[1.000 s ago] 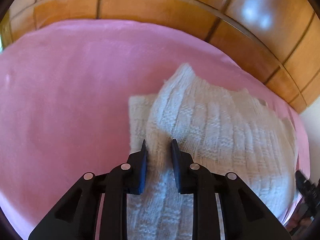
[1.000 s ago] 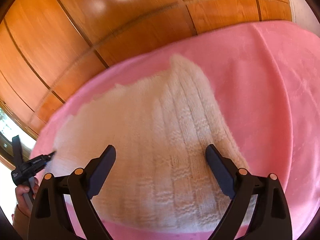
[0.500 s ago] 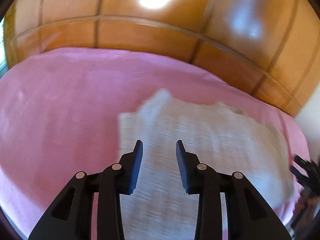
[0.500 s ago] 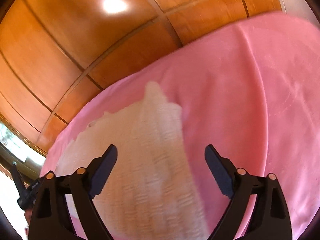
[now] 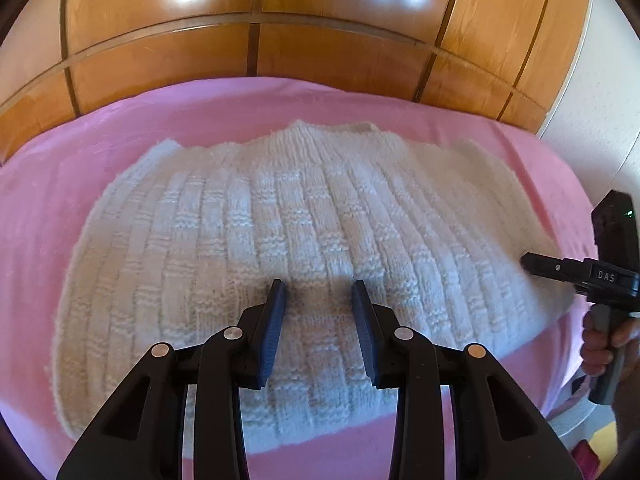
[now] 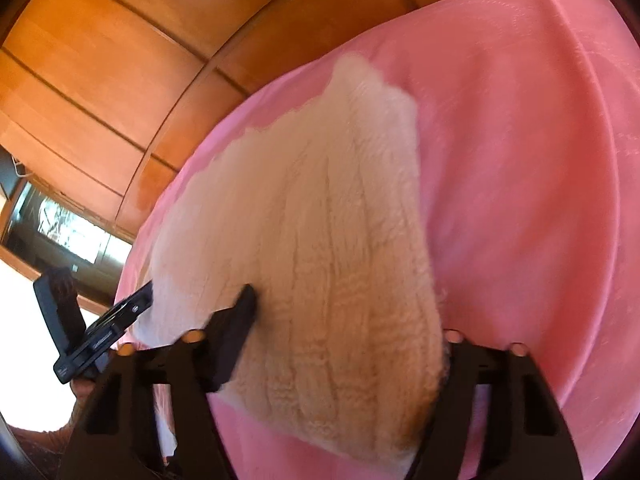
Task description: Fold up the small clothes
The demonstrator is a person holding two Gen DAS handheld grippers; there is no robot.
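Observation:
A white knitted sweater (image 5: 280,220) lies spread on a pink blanket (image 5: 48,200). My left gripper (image 5: 318,286) hovers over the sweater's near middle, open, with only flat knit below the gap. In the right wrist view, my right gripper (image 6: 346,320) is closing on the sweater (image 6: 320,200) at its side edge. The knit bulges up between the jaws. One finger (image 6: 240,320) presses the fabric and the other is hidden behind the fold. The left wrist view shows the right gripper (image 5: 536,266) at the sweater's right edge.
A wooden panelled wall (image 5: 320,40) runs behind the bed. A person's hand (image 5: 600,340) holds the right gripper's handle off the bed's right edge. The left gripper (image 6: 136,304) shows at the sweater's far side in the right wrist view. A window (image 6: 68,232) lies left.
The left gripper let go of the sweater fold, opened a little and swung sideways to the sweater's middle. The right gripper's jaws went from wide apart to closed in on the sweater's edge.

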